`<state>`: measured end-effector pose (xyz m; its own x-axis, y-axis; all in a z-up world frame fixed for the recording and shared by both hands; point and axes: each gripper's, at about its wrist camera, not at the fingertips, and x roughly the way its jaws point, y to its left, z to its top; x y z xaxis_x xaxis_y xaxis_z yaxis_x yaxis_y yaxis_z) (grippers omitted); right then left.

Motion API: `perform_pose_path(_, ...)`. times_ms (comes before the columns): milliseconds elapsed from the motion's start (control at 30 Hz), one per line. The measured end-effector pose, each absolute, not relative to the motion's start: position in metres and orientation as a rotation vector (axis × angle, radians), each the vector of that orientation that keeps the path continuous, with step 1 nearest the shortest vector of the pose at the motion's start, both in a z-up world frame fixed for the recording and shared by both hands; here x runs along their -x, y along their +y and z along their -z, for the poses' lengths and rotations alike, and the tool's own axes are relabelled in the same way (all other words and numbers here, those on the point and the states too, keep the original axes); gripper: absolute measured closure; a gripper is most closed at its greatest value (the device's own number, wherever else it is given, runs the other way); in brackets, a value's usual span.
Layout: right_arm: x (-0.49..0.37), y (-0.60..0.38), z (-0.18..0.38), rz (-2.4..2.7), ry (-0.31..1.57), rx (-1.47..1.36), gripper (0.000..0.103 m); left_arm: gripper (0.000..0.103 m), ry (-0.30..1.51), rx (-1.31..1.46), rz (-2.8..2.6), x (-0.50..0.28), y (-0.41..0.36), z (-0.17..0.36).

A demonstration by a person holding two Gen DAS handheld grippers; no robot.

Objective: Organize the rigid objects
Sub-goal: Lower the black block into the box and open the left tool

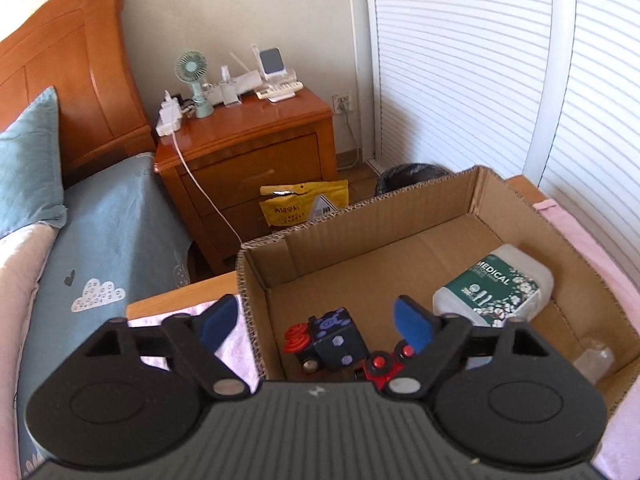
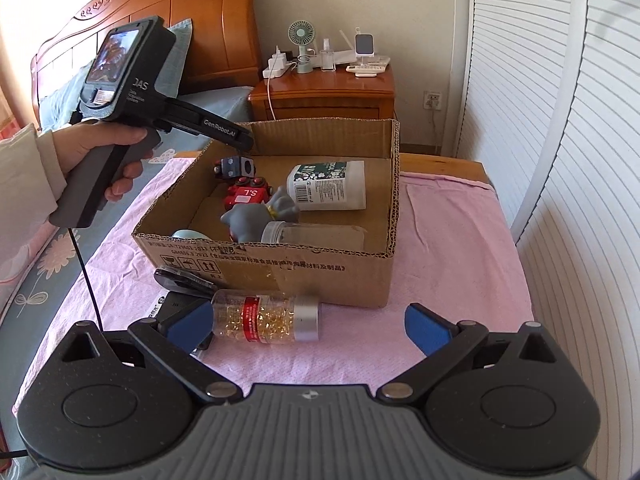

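Left wrist view: my left gripper [image 1: 316, 320] hangs over the near left corner of the cardboard box [image 1: 420, 196], jaws wide, nothing between the blue pads [image 1: 218, 322]. Below them in the box, lower centre of frame: a dark blue toy block-car [image 1: 336, 336] and a red toy vehicle [image 1: 384, 364], touching. A white MEDICAL bottle [image 1: 496, 288] lies on its side at right, a clear jar [image 1: 596, 360] near the lower right wall. I judge this a drop just finished; the toys sit loose.

Right wrist view: my right gripper [image 2: 308, 326] is spread wide and empty, low over the pink cloth [image 2: 460, 248]. The capsule bottle [image 2: 266, 316] lies on its side just in front of the box, lower centre, nearer my left pad. A grey toy figure [image 2: 260, 216] rests in the box. A hand [image 2: 104, 152] holds the left gripper at upper left. Black items [image 2: 180, 280] lie beside the bottle; can't identify them.

Next move, my guess: centre the right jaws over the capsule bottle, close across its body, lift into the box.
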<state>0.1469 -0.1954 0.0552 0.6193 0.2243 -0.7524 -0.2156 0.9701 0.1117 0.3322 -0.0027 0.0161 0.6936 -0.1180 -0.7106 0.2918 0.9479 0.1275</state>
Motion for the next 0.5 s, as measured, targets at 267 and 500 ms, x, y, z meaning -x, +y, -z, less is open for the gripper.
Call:
perform_pose_path(267,-0.134,-0.197,-0.062,-0.262,0.849,-0.016,0.000,0.008,0.754,-0.259,0.219,-0.293,0.002,-0.042)
perform_pose_path(500,-0.124,-0.201,-0.063,-0.255,0.846,-0.019,0.000,0.005,0.715,-0.235,0.218,-0.238,0.009,-0.059)
